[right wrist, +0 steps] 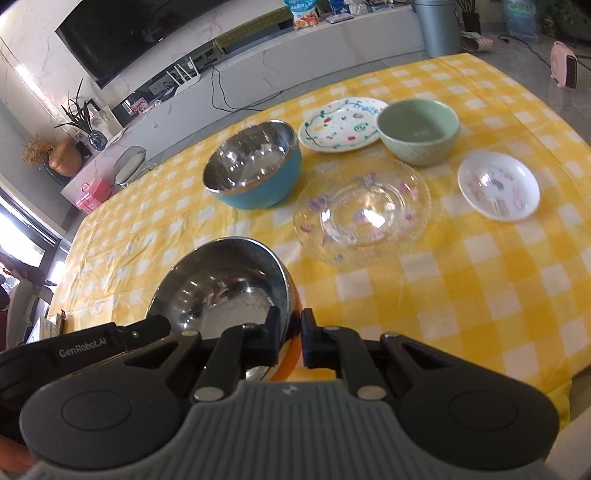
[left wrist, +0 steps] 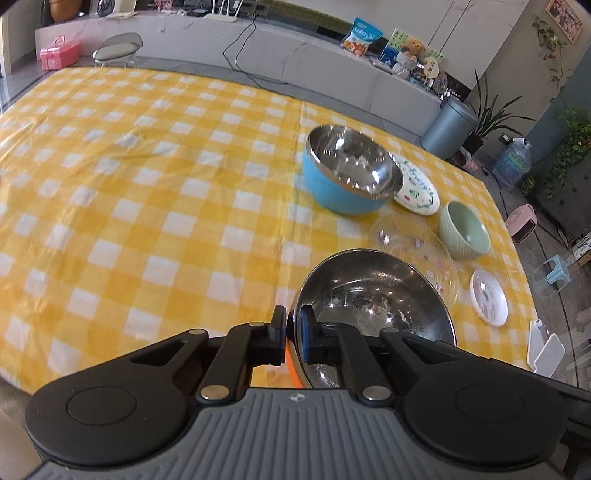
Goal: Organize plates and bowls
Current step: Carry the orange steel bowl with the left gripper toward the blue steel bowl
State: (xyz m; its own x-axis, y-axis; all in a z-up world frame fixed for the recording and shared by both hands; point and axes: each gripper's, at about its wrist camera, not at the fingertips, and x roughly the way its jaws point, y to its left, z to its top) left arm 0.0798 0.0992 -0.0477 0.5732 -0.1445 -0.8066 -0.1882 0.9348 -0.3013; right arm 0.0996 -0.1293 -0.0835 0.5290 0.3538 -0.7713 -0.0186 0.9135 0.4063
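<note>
Yellow-and-white checked tablecloth (left wrist: 147, 192) over the table. Behind it a long white marble-look counter (left wrist: 258, 48) carrying a snack bag (left wrist: 361, 37), teddy bear (left wrist: 413, 48), white router (left wrist: 221, 11) with a black cable (left wrist: 240, 40) hanging off. Grey stool (left wrist: 117, 50) and pink case (left wrist: 59, 51) at the counter's left end. Grey bin (left wrist: 448, 127), water jug (left wrist: 513, 160), potted plants (left wrist: 487, 118), pink heater (left wrist: 521, 221), blue step stool (left wrist: 557, 269) on the floor, right. Wall TV (right wrist: 140, 33), orange vase (right wrist: 64, 157).

A long white counter (left wrist: 229, 40) runs along the wall under a dark TV (right wrist: 122, 33); a grey bin (left wrist: 448, 127), plants and perhaps a heater stand nearby.
</note>
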